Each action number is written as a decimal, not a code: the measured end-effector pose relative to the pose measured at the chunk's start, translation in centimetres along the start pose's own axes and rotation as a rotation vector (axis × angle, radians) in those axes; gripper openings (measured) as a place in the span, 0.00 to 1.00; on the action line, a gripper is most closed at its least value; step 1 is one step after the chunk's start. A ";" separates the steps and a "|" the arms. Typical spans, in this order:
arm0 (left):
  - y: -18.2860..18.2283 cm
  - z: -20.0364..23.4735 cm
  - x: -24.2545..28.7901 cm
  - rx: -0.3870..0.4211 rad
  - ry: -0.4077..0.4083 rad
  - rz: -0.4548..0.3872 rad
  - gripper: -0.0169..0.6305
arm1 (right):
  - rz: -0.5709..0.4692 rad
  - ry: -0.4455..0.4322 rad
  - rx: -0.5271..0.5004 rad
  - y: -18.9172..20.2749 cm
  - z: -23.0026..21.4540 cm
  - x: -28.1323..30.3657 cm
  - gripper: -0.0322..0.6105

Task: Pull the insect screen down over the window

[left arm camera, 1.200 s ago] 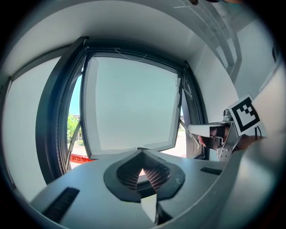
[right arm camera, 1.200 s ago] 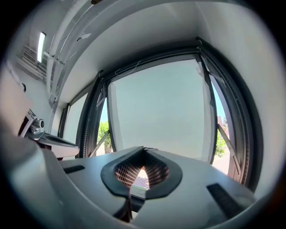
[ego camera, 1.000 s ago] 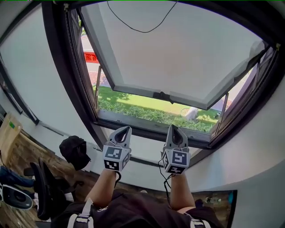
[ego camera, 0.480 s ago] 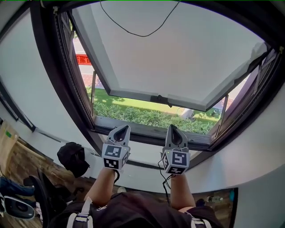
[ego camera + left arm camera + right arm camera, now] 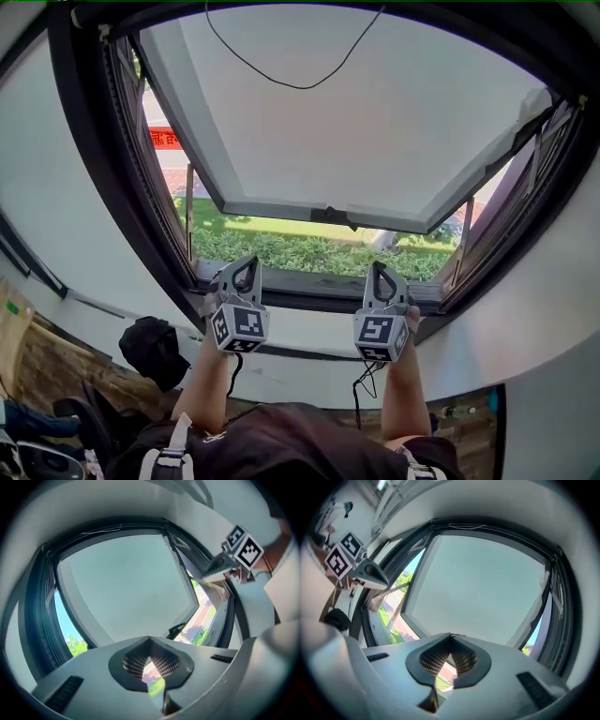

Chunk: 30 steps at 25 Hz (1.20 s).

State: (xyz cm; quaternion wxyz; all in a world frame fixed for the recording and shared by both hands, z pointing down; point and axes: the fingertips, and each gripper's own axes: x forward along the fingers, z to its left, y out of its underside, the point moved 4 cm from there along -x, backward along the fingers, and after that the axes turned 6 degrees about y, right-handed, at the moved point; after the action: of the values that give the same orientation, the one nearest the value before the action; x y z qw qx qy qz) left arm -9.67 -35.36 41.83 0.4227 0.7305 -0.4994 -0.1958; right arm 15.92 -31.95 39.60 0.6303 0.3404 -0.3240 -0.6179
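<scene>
Trainee: How were the grippers?

Fitter: Left gripper (image 5: 246, 266) and right gripper (image 5: 379, 269) were both pinched shut on nothing. They were side by side at the sill (image 5: 309, 286), tips pointing up at the window.

Trainee: And the insect screen?

Fitter: Not down at all. I judged it sat rolled along the top of the window frame (image 5: 89, 178), well above both grippers, its long axis running left to right. Only a thin dark cord (image 5: 295, 88) looped down there. Neither hand was clearly nearer.
</scene>
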 end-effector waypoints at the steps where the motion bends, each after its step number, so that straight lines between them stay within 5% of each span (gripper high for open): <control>1: 0.0 0.5 0.1 0.067 -0.029 0.007 0.04 | 0.004 0.034 -0.080 0.1 -0.5 0.2 0.06; 5: -0.9 3.2 0.4 0.193 -0.111 -0.015 0.04 | 0.006 0.199 -0.329 0.0 -3.3 0.4 0.06; 13: -6.0 9.0 0.4 0.327 -0.199 -0.106 0.24 | -0.080 0.428 -0.457 -3.9 -11.9 -0.9 0.06; 21: -11.3 13.3 -0.8 0.432 -0.308 -0.141 0.25 | -0.114 0.499 -0.584 -8.4 -18.3 -1.6 0.14; 30: -18.2 18.9 -3.7 0.576 -0.388 -0.153 0.25 | -0.197 0.517 -0.576 -15.3 -22.5 -2.1 0.16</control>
State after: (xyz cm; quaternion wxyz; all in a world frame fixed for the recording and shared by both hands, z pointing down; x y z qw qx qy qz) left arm -14.30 -37.42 15.83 0.0805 0.8043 -0.5488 -0.2132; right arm 26.00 -29.28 14.33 0.6984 0.3237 0.0660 -0.6349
